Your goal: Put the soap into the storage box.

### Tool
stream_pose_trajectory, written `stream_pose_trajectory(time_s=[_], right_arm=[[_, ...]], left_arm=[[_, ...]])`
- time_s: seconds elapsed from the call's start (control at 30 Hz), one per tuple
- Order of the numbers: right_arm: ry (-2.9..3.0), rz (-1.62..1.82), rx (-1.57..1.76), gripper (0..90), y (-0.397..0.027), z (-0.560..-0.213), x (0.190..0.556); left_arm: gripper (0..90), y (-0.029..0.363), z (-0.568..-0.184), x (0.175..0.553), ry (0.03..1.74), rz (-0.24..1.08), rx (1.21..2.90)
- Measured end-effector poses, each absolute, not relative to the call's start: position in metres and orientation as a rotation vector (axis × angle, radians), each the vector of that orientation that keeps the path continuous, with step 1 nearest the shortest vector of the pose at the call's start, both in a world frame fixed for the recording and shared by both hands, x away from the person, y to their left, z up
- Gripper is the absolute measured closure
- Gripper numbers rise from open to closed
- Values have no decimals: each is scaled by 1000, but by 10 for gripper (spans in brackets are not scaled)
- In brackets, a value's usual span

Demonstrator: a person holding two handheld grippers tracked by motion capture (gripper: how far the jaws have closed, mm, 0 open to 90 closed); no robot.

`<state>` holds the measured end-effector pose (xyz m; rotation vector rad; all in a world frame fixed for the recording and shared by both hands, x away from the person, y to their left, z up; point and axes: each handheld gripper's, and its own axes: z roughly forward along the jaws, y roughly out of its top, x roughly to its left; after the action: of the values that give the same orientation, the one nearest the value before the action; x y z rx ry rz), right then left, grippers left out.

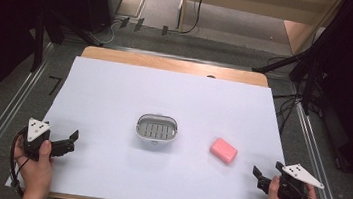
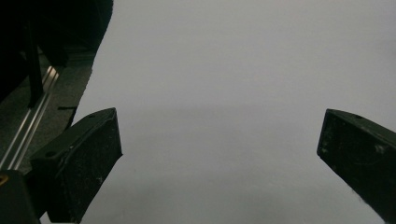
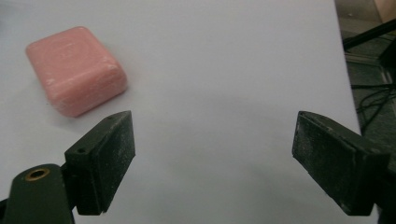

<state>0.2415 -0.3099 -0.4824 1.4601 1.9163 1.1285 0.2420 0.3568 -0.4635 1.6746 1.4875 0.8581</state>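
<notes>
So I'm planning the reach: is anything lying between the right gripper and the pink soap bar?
No. In the high view only bare white table cover separates the right gripper from the pink soap bar; the right gripper view shows the same.

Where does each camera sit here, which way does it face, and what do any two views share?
High view: above the person's side, facing forward and down on the white sheet, soap dish, pink soap; both hands, left gripper, right gripper.
Left gripper view: rides that gripper, facing bare sheet; open jaws.
Right gripper view: rides that gripper, open jaws.
Shared: the soap, in the high and right gripper views.
</notes>
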Motion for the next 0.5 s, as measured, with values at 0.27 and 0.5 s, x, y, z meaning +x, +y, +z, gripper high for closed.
stream_pose_trajectory(time_s=[0.27, 0.5], right_arm=[[2057, 1123, 1354, 98, -295, -472, 249], [2186, 985, 1286, 79, -280, -463, 260]], left_arm=[[1, 357, -463, 241, 1483, 862, 1677], [1, 357, -463, 241, 1481, 861, 1680]])
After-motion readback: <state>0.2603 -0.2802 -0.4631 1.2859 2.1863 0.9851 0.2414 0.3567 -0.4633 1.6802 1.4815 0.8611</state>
